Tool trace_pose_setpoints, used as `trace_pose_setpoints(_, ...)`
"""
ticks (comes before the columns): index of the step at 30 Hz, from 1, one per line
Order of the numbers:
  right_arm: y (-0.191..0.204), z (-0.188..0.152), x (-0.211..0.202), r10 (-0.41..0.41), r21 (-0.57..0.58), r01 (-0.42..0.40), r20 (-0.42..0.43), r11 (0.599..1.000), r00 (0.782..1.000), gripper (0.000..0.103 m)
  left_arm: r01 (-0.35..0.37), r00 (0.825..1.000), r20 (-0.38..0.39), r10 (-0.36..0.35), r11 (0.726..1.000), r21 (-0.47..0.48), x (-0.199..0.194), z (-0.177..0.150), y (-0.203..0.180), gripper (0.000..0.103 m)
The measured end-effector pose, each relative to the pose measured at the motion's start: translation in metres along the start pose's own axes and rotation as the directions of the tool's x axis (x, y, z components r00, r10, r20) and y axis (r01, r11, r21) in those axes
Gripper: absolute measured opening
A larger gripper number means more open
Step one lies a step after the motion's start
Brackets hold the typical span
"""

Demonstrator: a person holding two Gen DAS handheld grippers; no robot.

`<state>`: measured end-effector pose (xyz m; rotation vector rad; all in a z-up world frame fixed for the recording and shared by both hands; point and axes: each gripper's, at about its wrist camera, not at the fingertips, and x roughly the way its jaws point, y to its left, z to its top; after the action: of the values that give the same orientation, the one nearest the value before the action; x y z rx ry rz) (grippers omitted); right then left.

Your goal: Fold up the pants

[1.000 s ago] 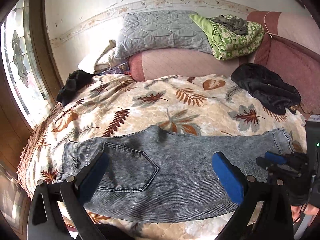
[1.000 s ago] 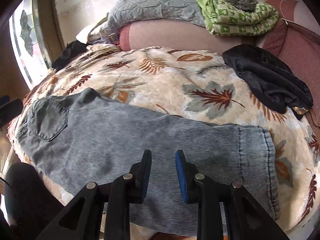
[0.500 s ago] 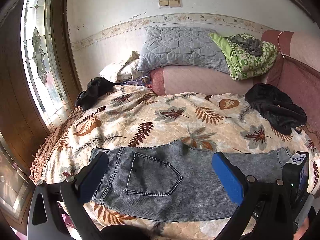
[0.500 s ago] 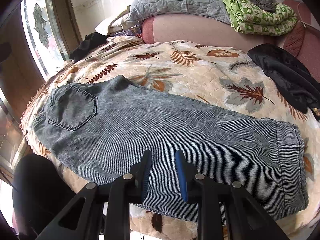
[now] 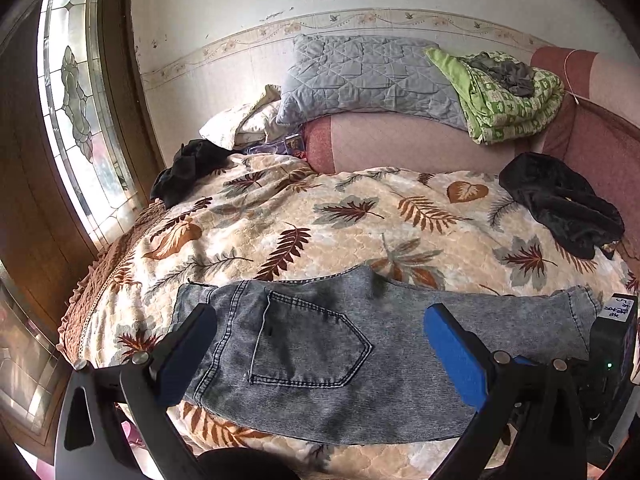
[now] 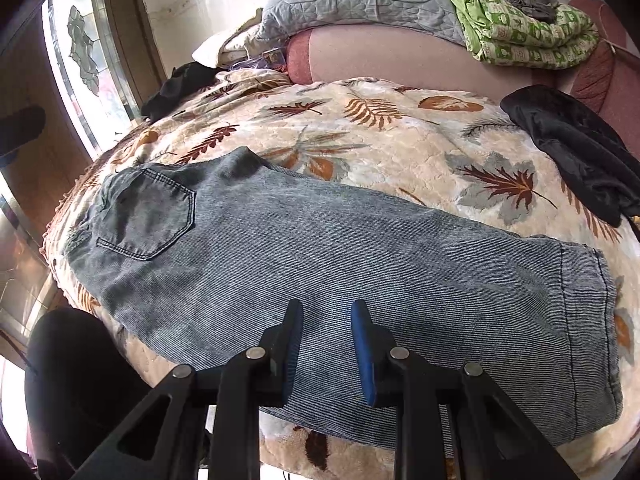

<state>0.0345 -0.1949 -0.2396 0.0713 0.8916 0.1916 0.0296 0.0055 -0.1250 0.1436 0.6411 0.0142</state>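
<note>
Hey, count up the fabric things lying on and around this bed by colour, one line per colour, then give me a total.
Grey denim: 1, the jeans
Black: 2, the bundle by the window and the garment on the right
Grey-blue: 1, the quilted pillow
Green: 1, the folded blanket
Dark grey: 1, the cloth on that blanket
Cream: 1, the pillow
Total: 7

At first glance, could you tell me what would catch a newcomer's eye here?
The grey jeans lie flat along the near edge of the leaf-print bedspread, back pocket toward the window. A bright green quilt tops the headboard at the far right, and a black garment lies crumpled below it.
</note>
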Motion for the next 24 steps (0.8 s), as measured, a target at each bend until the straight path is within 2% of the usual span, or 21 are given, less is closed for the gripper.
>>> trace_pose_setpoints(7,-0.010,-0.003,0.001,-0.015,0.004,0.015,-0.004,1.000,1.000,0.028,-0.010,0.998,-0.068,0.011,1.000,0.016,0.031,-0.010,-0.012,0.103)
trace_pose_setpoints(24,-0.013,-0.003,0.007,-0.012,-0.018,0.012,-0.021,1.000,1.000,0.028,-0.022,0.988,-0.149,0.029,0.999,0.048,0.076,-0.023,-0.023,0.103)
